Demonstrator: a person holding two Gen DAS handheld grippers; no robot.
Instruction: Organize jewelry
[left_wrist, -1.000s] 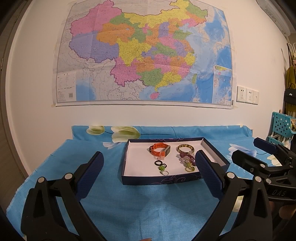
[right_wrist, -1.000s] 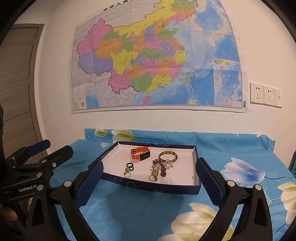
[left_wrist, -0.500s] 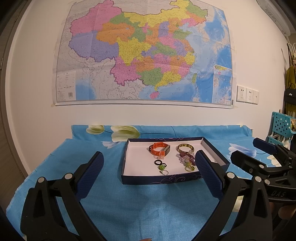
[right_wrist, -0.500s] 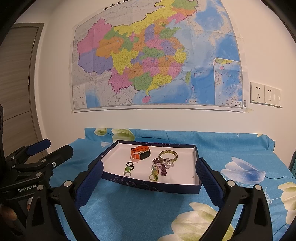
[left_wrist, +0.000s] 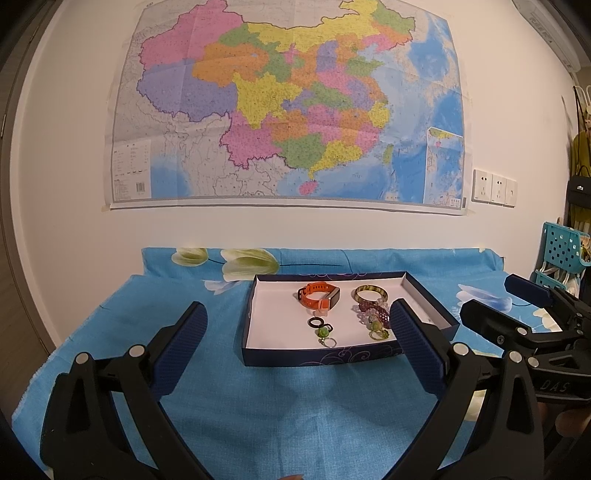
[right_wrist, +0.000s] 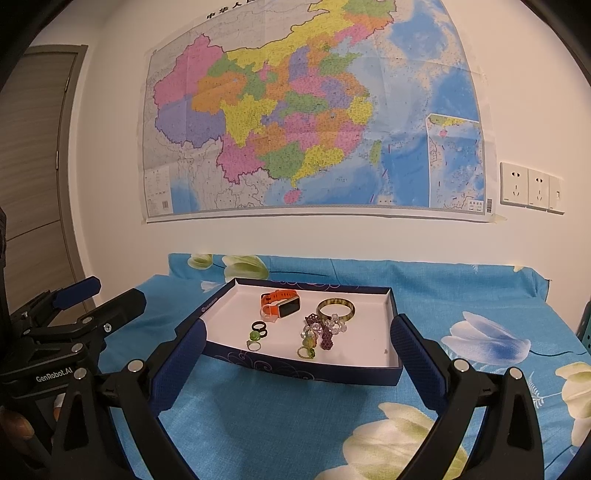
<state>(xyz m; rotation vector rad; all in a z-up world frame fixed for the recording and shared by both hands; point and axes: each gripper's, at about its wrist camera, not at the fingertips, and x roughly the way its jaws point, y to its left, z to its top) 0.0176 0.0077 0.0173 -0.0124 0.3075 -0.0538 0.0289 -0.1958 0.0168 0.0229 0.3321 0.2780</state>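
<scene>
A dark blue tray (left_wrist: 317, 357) with a white floor sits on the blue floral cloth; it also shows in the right wrist view (right_wrist: 295, 371). In it lie an orange watch (left_wrist: 318, 294) (right_wrist: 279, 302), a green bangle (left_wrist: 369, 294) (right_wrist: 335, 308), purple and clear bead bracelets (left_wrist: 373, 312) (right_wrist: 325, 332), black rings (left_wrist: 315, 322) (right_wrist: 259, 328) and green-stone rings (left_wrist: 324, 333) (right_wrist: 254, 336). My left gripper (left_wrist: 295, 341) is open and empty, in front of the tray. My right gripper (right_wrist: 297, 358) is open and empty, also short of the tray.
A large map hangs on the white wall behind the table (left_wrist: 288, 107). Wall sockets (right_wrist: 530, 187) sit to the right. A teal basket rack (left_wrist: 563, 251) stands at the far right. A door (right_wrist: 33, 155) is at the left.
Both grippers have barely shifted; the view has hardly moved. The jewelry in the tray has not moved.
</scene>
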